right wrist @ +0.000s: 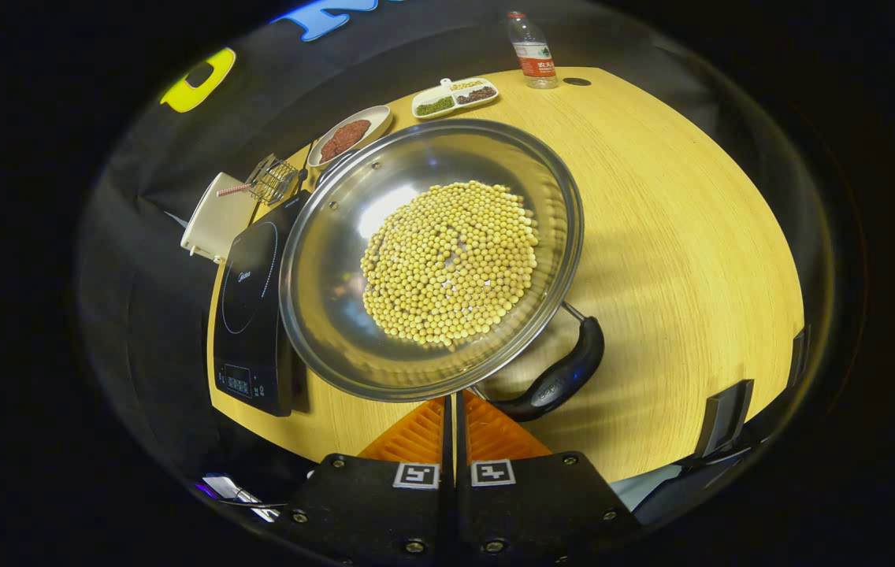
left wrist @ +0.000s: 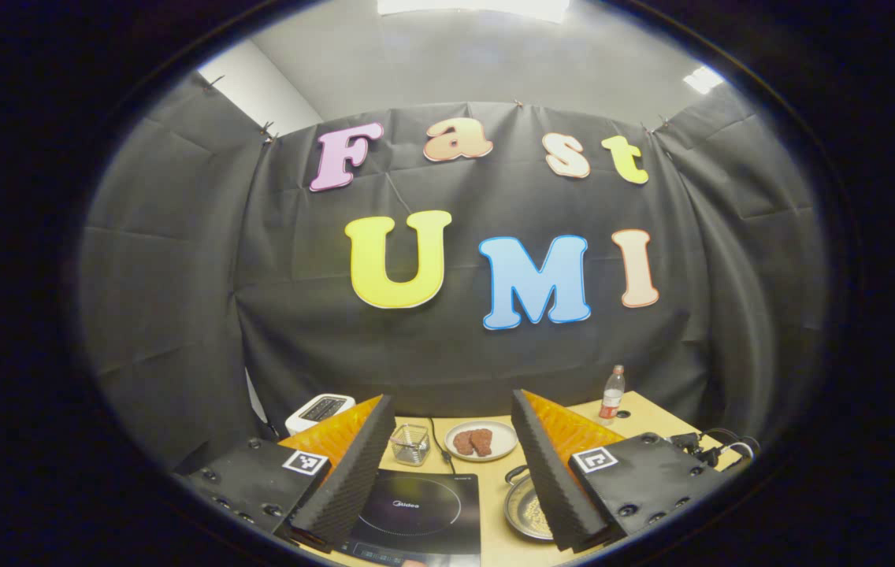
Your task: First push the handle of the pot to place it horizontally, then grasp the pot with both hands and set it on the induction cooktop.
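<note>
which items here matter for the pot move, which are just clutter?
Job:
- round steel pot of yellow beans, its curved black handle
- black flat induction cooktop
- left claw, open
- right claw, shut

Clutter:
- white plate of reddish food
- clear plastic bottle
- white divided dish
- white toaster
- small glass cup
</note>
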Tool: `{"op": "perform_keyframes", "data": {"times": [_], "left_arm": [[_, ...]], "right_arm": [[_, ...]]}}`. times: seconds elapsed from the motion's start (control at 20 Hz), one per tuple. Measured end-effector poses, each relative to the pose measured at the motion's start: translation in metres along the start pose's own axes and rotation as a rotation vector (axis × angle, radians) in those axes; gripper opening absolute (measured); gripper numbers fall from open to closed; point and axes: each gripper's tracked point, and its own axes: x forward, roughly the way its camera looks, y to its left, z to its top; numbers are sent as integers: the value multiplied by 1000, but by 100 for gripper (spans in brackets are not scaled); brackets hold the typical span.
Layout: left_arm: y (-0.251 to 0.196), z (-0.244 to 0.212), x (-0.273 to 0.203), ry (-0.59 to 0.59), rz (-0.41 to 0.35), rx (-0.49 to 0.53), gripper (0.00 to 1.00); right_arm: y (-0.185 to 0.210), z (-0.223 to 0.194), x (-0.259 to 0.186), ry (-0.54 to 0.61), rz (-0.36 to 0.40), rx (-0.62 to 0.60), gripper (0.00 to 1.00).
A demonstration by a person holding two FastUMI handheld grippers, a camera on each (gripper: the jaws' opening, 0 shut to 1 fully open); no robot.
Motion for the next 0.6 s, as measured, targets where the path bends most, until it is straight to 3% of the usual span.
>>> {"op": "perform_keyframes", "data": {"times": [0.25, 0.6], "left_arm": [[-19, -3, 2, 9, -19, 1, 97], [-46, -4, 6, 24, -32, 20, 99]], "right_arm": [[-22, 11, -5, -18, -68, -59, 1], [-42, 24, -8, -28, -75, -63, 0]]}}
